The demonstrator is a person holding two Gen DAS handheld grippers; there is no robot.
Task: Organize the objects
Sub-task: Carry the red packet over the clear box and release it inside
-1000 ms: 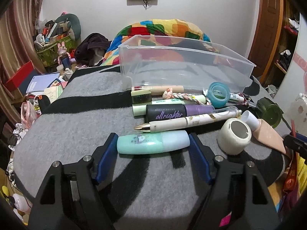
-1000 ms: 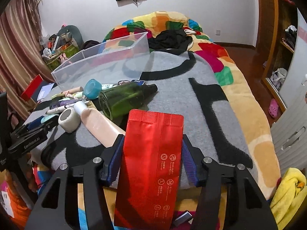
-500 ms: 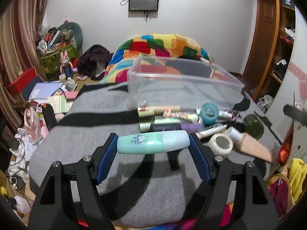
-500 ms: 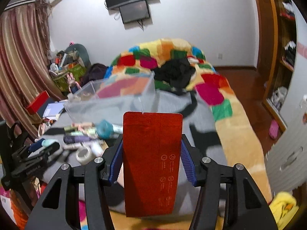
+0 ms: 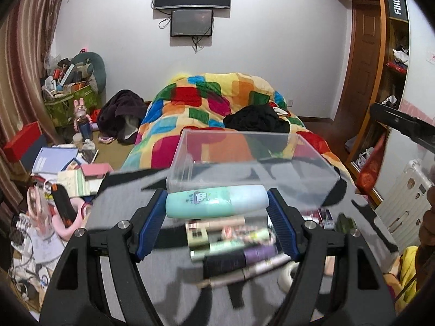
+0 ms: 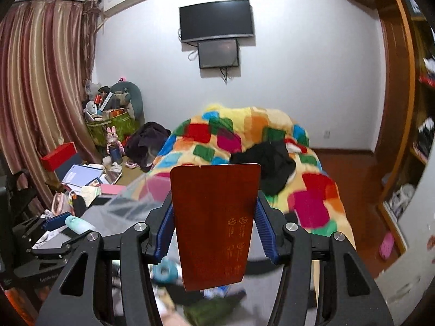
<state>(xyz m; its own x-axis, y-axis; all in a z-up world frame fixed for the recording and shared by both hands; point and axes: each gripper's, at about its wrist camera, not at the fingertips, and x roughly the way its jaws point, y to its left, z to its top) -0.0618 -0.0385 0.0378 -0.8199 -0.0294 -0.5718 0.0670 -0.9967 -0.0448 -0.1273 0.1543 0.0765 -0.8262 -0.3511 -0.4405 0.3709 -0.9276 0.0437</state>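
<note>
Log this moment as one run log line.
left tool: shut on mint tube | right tool: shut on red pouch | clear bin: empty

The left gripper is carried above the surface, angled moderately downward. Its blue-padded fingers are set wide apart and are clamped on the two ends of a mint-green tube, which is held crosswise and level. The right gripper is likewise raised and tilted slightly downward. Its fingers are pressed against the side edges of a red pouch, which is held upright between them.
</note>
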